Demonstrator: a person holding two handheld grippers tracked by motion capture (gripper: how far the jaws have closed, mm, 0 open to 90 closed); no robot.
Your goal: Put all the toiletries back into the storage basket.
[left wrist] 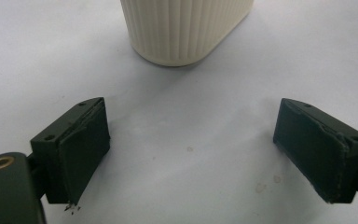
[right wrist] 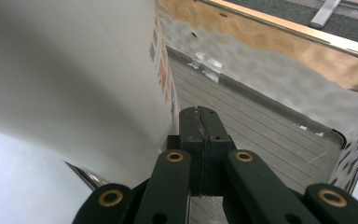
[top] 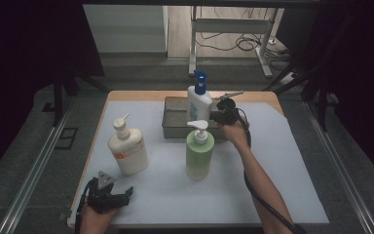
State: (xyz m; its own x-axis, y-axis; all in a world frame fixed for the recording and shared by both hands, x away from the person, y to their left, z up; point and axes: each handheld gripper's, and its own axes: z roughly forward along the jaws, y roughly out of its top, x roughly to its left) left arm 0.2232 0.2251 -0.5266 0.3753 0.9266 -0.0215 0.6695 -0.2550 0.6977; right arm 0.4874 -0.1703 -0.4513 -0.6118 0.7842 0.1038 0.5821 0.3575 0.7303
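The right gripper [top: 217, 116] sits at the metal tray [top: 173, 127] near the far edge of the table [top: 292, 161], its jaws pressed flat together with nothing between them, right beside the white spray bottle [top: 198, 101] with the blue trigger top that stands upright inside the tray. In the right gripper view the shut jaw tips lie against or just off the bottle's wall [right wrist: 74, 84] (I cannot tell whether they touch), over the tray's ribbed floor [right wrist: 261, 126]. The step in hand looks like work on this bottle in the tray, perhaps a nudge with the closed tips, or a grip that has slipped off. To lift it, the next move calls for the jaws to spread wide enough to straddle the body and then close on it squarely. The left gripper [top: 108, 194] rests at the near left corner, jaws wide and empty, with the cream pump bottle [top: 128, 148] just ahead of it; a green pump bottle [top: 199, 154] stands mid-table, in front of the tray.
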